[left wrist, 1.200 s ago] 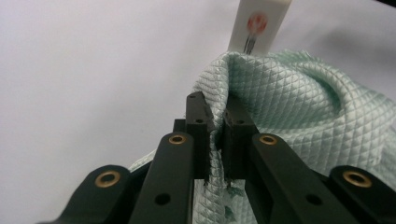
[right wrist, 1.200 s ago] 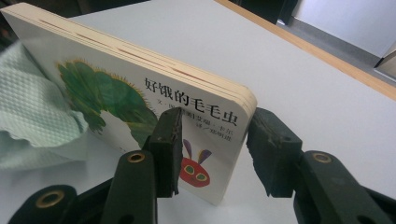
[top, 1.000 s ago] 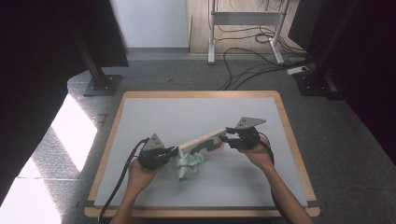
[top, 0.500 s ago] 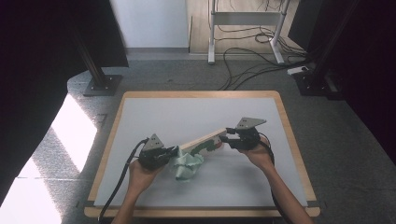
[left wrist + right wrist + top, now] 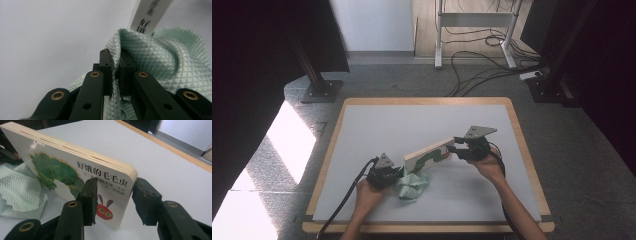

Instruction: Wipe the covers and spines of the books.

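The board book (image 5: pixel 75 177) carries black Chinese characters on its cover, 好饿的毛毛虫, with a smaller line of print beneath them partly hidden behind a jaw and too small to read; below the title sits a red caterpillar face with yellow-green eyes and purple feelers, and to the left of it a large green body with a fuzzy yellow edge. In the left gripper view more black print runs along the book's white edge, too blurred to read. There is one book, one pale green cloth (image 5: pixel 413 184) with a quilted diamond weave and a scalloped edge, and two grippers, all on one grey surface (image 5: pixel 412 125) framed in light wood. The right gripper (image 5: pixel 113 200) has its jaws partly apart and clenched on the book's lower corner, one jaw against the cover and the other against the back, so the book stands tilted on its long edge near the middle of the surface, its far end reaching toward the cloth. The left gripper (image 5: pixel 116 72) has its jaws drawn almost together, grasping a fold of the cloth pinched between them; the rest of the cloth bunches up beyond the jaws and lies crumpled on the surface, just beside and under the book's near end. In the high view a hand holds each gripper, the left gripper (image 5: pixel 383 173) low at the cloth and the right gripper (image 5: pixel 459 148) at the book's right end.
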`<action>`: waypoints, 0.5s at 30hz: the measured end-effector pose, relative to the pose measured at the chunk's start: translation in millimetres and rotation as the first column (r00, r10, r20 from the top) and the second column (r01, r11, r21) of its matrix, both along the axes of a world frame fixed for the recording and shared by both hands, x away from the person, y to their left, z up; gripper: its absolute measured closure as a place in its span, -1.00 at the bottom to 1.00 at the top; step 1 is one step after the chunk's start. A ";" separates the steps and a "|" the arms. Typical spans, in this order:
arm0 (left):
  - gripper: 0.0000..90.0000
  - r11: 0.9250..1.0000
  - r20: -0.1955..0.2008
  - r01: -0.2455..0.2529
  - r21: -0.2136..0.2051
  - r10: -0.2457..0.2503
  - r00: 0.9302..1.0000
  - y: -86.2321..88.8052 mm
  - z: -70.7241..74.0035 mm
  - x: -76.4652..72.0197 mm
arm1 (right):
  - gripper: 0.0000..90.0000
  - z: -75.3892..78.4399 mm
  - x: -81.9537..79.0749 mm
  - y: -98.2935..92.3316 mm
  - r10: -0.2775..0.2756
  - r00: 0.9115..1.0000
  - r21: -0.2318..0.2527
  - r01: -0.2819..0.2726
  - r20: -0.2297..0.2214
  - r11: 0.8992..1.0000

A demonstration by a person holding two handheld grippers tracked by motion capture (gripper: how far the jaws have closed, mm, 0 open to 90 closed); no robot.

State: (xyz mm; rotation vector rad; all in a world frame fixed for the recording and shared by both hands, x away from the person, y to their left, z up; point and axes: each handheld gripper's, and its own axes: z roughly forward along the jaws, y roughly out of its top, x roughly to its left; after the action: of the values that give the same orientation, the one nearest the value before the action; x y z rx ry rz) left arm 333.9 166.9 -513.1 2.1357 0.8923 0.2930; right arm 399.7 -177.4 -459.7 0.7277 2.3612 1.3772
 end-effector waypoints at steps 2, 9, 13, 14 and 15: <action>0.85 1.000 -0.002 -0.002 -0.002 0.002 1.000 0.0 -2.3 0.0 | 0.21 -0.3 -0.1 0.0 0.001 1.000 0.002 -0.001 0.000 1.000; 0.84 1.000 0.006 0.009 -0.001 -0.009 1.000 3.6 -0.1 1.1 | 0.22 -1.9 -0.6 -0.9 0.000 1.000 -0.001 0.000 -0.002 1.000; 0.84 1.000 0.018 -0.003 0.000 0.003 1.000 8.9 5.0 1.0 | 0.22 -2.2 -0.6 -0.9 0.001 1.000 -0.007 -0.001 -0.002 1.000; 0.84 1.000 0.018 -0.005 -0.002 0.005 1.000 10.7 6.6 1.1 | 0.22 -2.3 -0.5 -0.7 0.002 1.000 -0.006 -0.002 -0.001 1.000; 0.84 1.000 0.022 -0.007 -0.002 0.007 1.000 12.9 8.4 0.9 | 0.22 -2.1 -0.6 -0.6 0.000 1.000 -0.008 0.000 -0.002 1.000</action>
State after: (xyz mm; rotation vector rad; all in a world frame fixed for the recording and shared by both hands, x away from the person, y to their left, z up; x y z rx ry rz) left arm 334.9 179.8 -504.7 2.1236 0.8874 0.3183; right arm 399.2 -178.0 -461.7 0.7262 2.3672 1.3666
